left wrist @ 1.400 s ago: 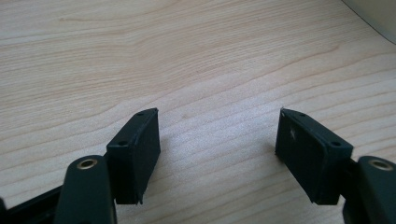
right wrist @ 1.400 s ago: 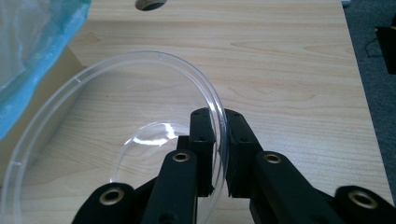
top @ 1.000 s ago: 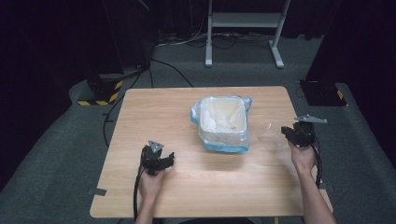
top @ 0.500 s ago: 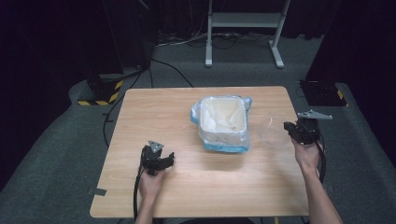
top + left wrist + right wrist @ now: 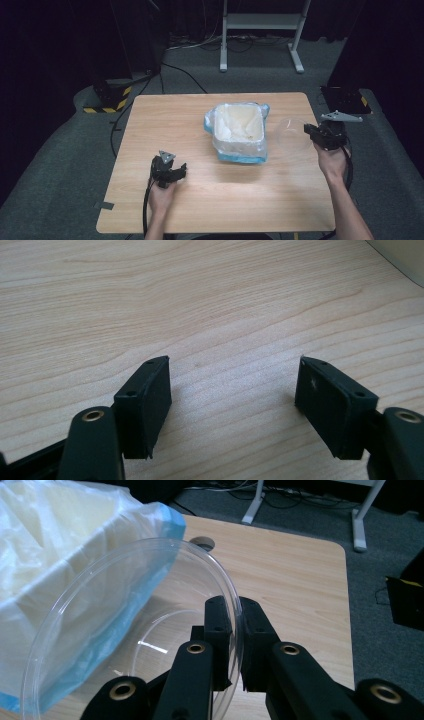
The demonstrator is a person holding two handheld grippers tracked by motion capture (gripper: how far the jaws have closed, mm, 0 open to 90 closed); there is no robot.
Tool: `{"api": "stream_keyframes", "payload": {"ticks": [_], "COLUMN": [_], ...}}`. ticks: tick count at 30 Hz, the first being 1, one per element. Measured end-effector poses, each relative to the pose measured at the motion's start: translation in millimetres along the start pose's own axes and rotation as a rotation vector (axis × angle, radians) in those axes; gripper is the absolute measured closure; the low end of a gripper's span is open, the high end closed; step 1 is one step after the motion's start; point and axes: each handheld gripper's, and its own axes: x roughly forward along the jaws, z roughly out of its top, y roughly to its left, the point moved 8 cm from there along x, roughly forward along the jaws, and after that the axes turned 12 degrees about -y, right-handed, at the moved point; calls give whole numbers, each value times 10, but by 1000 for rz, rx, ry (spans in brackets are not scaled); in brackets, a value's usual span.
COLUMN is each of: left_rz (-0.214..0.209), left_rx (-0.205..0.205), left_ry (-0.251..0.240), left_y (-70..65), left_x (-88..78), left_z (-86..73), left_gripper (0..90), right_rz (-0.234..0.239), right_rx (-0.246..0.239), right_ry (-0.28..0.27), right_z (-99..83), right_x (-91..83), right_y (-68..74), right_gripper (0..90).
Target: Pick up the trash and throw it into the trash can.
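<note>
A clear plastic bowl (image 5: 125, 630) hangs above the table beside the bin, my right gripper (image 5: 236, 645) shut on its rim. From above the bowl (image 5: 292, 134) shows just right of the bin, held up by the right gripper (image 5: 314, 134) at the table's right edge. A bin lined with a white and blue plastic bag (image 5: 237, 131) stands at the table's centre; the same bag (image 5: 60, 570) is on the left in the right gripper view. My left gripper (image 5: 175, 172) rests low over the front left of the wooden table (image 5: 165, 125), jaws open over bare wood (image 5: 232, 385).
A metal stand's legs (image 5: 260, 30) and cables lie on the grey floor beyond the table. A yellow-black striped block (image 5: 107, 97) sits at the far left corner, a dark box (image 5: 347, 99) off the right edge. A small hole (image 5: 202, 542) is in the tabletop.
My right gripper has lifted the clear bowl off the table and tipped it toward the bin. The left gripper has stayed put.
</note>
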Motion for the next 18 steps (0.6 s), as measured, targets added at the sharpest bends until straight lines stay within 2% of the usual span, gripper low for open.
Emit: {"api": "stream_keyframes", "payload": {"ticks": [9,18], "left_rz": [-1,-1], "left_rx": [0,0], "left_ry": [0,0], "left_y": [0,0], "left_x": [0,0], "left_z": [0,0], "left_gripper": [302,302], "right_rz": [30,65], "right_rx": [11,-6], "right_ry": [-28,-60], "right_z": [201,440], "right_x": [-64,-123], "right_y": [70,188], "right_gripper": [842,841]}}
